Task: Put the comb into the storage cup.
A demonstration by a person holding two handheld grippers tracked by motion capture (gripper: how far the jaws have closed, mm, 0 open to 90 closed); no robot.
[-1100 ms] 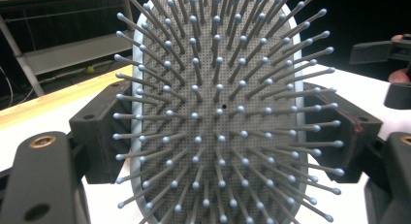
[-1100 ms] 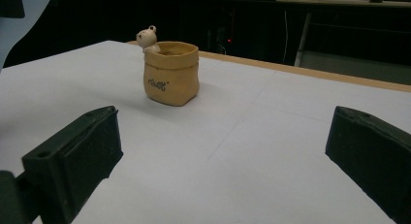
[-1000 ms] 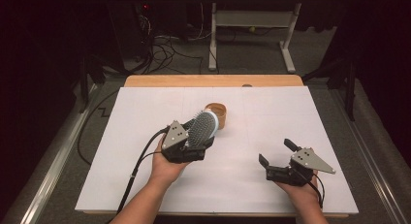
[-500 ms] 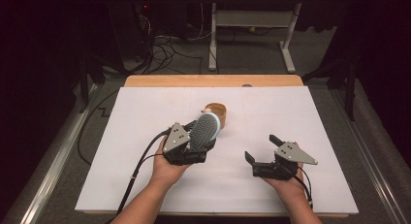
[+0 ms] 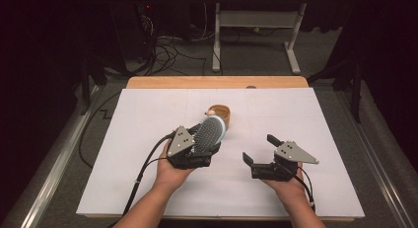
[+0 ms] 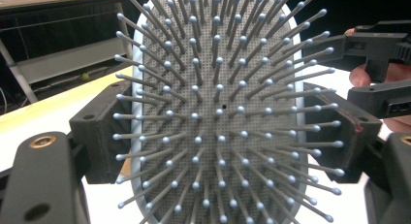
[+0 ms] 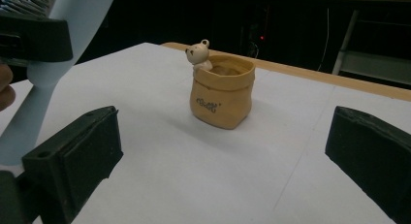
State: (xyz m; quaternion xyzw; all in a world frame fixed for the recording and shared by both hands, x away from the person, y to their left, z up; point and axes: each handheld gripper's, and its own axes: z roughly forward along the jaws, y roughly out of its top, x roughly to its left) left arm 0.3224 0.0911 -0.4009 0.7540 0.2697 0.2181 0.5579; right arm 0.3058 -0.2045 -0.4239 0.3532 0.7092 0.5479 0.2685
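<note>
The left gripper (image 5: pixel 204 146) clamps the hairbrush (image 5: pixel 209 134) bristles-up near the bear pot (image 5: pixel 220 114), while the right gripper (image 5: pixel 260 150) gapes, ready to take it.

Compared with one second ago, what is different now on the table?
The right hand-held gripper, jaws open and empty, moved left across the white table toward the left hand-held gripper. The left one stayed in place, clamped on the blue hairbrush. The bear-shaped pot has not moved.
</note>
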